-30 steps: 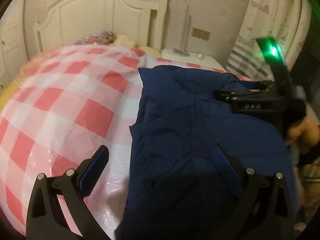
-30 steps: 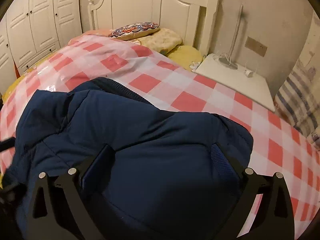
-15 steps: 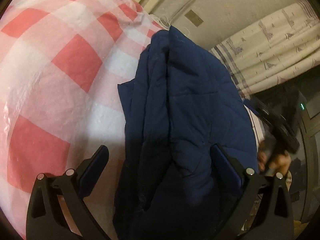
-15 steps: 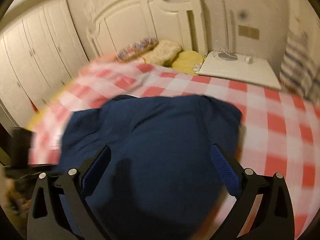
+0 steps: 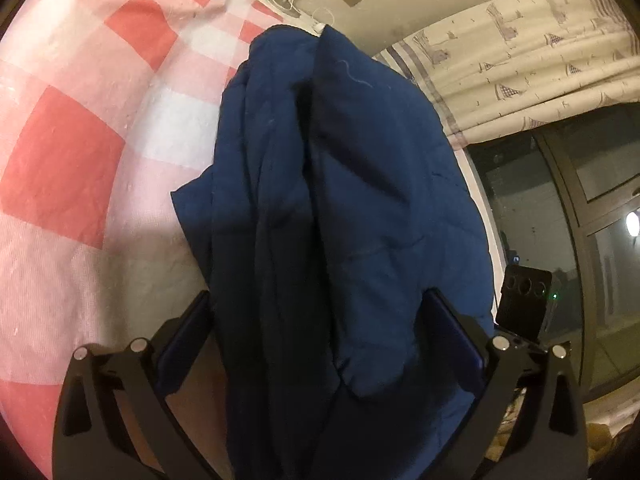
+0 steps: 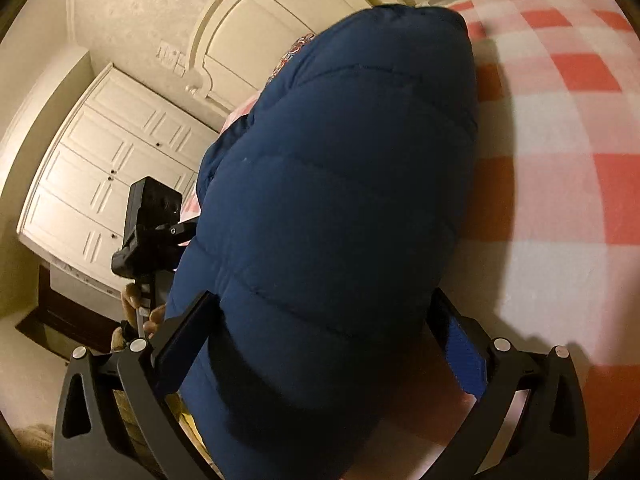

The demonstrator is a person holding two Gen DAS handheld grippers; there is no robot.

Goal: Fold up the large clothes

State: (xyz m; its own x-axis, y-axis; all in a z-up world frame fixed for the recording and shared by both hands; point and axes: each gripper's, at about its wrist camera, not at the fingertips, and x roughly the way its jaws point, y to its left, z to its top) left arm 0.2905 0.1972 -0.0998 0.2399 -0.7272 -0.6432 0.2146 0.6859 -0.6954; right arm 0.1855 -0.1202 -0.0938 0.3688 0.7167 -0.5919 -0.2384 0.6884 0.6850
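A navy padded jacket (image 5: 340,200) lies as a thick folded bundle on the red-and-white checked bedcover (image 5: 60,160). Its near end fills the gap between the wide-apart fingers of my left gripper (image 5: 320,340), which is open. From the other side the same jacket (image 6: 340,180) bulges between the fingers of my right gripper (image 6: 320,340), also open. The two grippers flank the bundle from opposite sides. The left gripper's body (image 6: 152,216) and the hand (image 6: 136,308) holding it show in the right wrist view. The right gripper's body (image 5: 524,304) shows in the left wrist view.
A white headboard (image 6: 256,40) and white wardrobe doors (image 6: 100,168) stand beyond the bed. A patterned curtain (image 5: 520,48) hangs over a dark window (image 5: 580,208). Bare checked bedcover (image 6: 560,140) stretches to the right of the jacket.
Both grippers have swung round and rolled, coming in low at opposite sides of the jacket. The bundle now sits between each pair of fingers, and it looks more bunched than before.
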